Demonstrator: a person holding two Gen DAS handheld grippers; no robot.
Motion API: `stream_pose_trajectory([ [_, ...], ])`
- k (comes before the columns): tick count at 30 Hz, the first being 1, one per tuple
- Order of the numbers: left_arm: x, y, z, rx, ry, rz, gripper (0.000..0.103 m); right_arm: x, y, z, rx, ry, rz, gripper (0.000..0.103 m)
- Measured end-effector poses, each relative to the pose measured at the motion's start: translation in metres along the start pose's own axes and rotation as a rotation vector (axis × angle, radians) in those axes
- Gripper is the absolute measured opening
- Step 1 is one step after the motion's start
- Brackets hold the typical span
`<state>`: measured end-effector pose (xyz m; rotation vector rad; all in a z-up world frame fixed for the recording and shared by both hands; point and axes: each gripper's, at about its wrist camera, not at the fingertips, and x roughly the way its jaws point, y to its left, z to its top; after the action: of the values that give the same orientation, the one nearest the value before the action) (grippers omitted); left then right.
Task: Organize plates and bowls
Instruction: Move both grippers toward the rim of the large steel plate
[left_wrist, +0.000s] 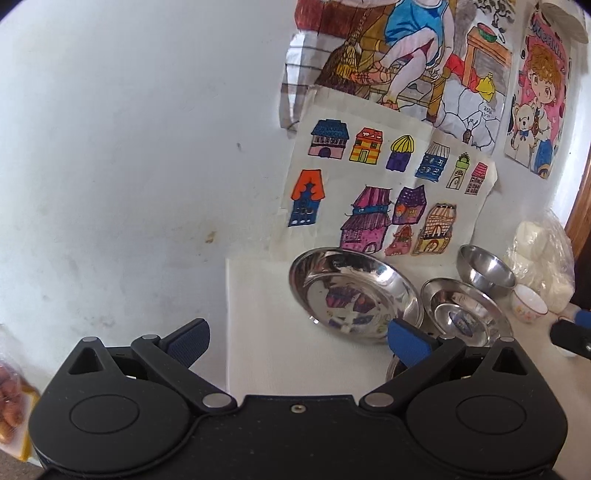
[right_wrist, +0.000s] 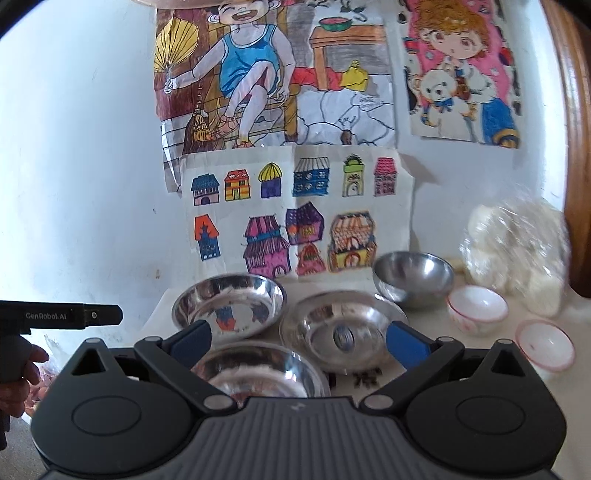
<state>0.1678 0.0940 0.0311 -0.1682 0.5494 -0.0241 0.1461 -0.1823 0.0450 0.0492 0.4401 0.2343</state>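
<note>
Both tools hover above the white table (left_wrist: 295, 350), each spread wide and holding nothing: the left tool (left_wrist: 297, 338) toward the table's left edge, the right tool (right_wrist: 297, 341) over the dishes. A wide shiny steel plate (right_wrist: 229, 306) sits near the wall, a second steel plate (right_wrist: 341, 334) just beside it on the right, a third steel dish (right_wrist: 258, 369) nearest. Behind them stands a small round steel bowl (right_wrist: 413, 278), then two white porcelain cups with pink rims (right_wrist: 476, 308). Coloured house drawings (right_wrist: 295, 214) hang on the wall.
</note>
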Motion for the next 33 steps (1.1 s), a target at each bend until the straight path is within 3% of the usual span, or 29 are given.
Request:
stream_pose_trajectory([
  [10,0.052,0.015,0.008,-0.165,0.062,-0.008,0.102,0.096,-0.014,0.041,-0.057,-0.044,0.152,0.103],
  [17,0.073,0.014,0.008,-0.205,0.071,0.046,0.102,0.17,-0.016,0.055,-0.082,0.091,0.23,0.103],
  [21,0.083,0.01,0.01,-0.223,0.084,0.053,0.101,0.193,-0.015,0.051,-0.068,0.131,0.276,0.103],
  [23,0.087,0.007,0.009,-0.222,0.094,0.044,0.096,0.2,-0.014,0.05,-0.057,0.142,0.293,0.102],
  [26,0.094,0.005,0.007,-0.244,0.117,0.026,0.09,0.211,-0.01,0.049,-0.056,0.174,0.301,0.094],
  [28,0.097,0.005,0.005,-0.261,0.127,0.022,0.086,0.217,-0.006,0.046,-0.065,0.197,0.306,0.082],
  [33,0.102,0.003,0.004,-0.279,0.138,0.024,0.074,0.233,0.006,0.039,-0.087,0.248,0.308,0.07],
])
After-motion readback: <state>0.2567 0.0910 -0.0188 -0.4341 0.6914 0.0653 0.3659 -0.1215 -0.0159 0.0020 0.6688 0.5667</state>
